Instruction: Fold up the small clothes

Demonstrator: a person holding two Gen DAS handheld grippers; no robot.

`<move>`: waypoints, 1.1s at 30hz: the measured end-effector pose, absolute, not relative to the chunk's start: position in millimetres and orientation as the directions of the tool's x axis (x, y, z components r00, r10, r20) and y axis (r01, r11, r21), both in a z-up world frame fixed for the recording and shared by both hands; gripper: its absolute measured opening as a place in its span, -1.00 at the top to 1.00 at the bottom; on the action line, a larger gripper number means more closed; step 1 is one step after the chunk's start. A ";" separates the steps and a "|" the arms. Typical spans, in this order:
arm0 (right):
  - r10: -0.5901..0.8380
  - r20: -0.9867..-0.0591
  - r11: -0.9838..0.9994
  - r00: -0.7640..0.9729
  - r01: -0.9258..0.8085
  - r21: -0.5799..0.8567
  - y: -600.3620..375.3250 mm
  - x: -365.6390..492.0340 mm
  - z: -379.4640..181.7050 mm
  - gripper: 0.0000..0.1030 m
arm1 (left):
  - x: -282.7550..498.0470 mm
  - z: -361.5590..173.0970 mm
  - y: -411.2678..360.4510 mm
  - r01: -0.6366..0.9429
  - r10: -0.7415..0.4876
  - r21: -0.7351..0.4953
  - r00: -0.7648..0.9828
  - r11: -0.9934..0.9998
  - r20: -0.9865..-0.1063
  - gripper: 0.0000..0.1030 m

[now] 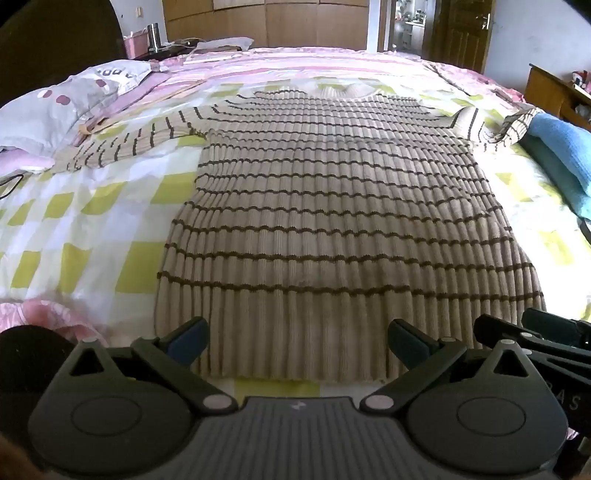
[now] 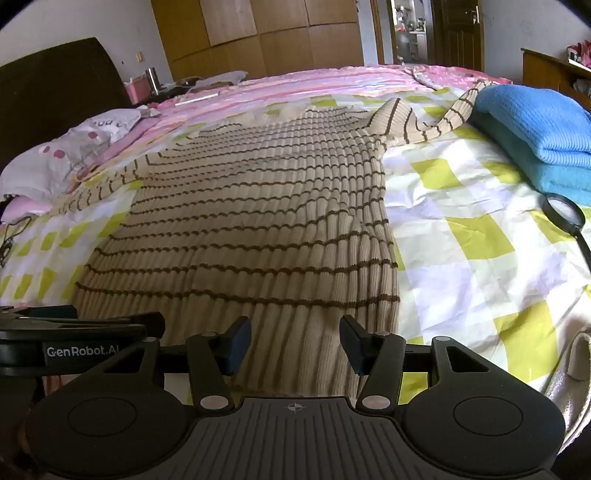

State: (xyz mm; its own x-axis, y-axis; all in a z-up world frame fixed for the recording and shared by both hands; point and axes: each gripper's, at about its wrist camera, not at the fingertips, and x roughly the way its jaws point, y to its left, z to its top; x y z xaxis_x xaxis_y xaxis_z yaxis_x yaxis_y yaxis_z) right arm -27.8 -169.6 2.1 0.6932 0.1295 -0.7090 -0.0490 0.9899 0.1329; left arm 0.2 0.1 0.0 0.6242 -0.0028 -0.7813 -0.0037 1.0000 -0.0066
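Sweater [image 1: 332, 206]: lying flat mid-bed [image 1: 92, 221], long axis running from hem at the near edge to collar pointing toward the far edge. Left gripper [image 1: 297, 345] and right gripper [image 2: 295, 345]: both hovering over the hem, fingers spread wide, holding nothing.

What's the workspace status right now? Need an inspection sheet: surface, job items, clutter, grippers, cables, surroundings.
Surface: bed with checked quilt, white and yellow-green, wrinkled; pink bedding beyond.
Job's things: striped sweater laid flat, unfolded, hem toward the grippers, both sleeves spread outward.
Clutter: folded blue knit stacked at the right, sleeve end resting against it; magnifying glass on the quilt; pillow at the left.
Grippers: left gripper open wide over the hem; right gripper open, narrower, over the hem near the sweater's right edge. Neither holds anything.
Cables: dark cord at the bed's left edge.
Surroundings: wooden wardrobe, dark headboard, metal flask on a side table, open doorway.
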 end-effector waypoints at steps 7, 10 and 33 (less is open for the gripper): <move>0.130 -0.710 0.990 0.692 -0.050 0.132 -170.2 -27.9 -0.2 -0.03 | 1.2 -2.2 0.6 -0.002 -0.010 -0.014 0.614 1.000 -0.789 -1.00; 0.129 -0.714 0.990 0.688 -0.050 0.130 -169.4 -27.2 -2.8 -0.03 | -0.9 -6.9 -1.4 -0.003 -0.007 -0.011 0.613 1.000 -0.790 -1.00; 0.129 -0.727 0.990 0.674 -0.050 0.130 -169.0 -26.5 -5.8 -0.03 | 4.7 -14.6 -0.5 -0.011 -0.012 -0.022 0.575 1.000 -0.818 -1.00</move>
State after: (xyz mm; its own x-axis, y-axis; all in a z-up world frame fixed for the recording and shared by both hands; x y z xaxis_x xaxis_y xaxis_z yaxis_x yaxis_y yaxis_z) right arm -26.5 -169.0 -5.8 0.6742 0.1294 -0.7272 -0.0502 0.9903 0.1296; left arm 4.7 -0.5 -14.6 0.5755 -0.0121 -0.8177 -0.0109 0.9997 -0.0224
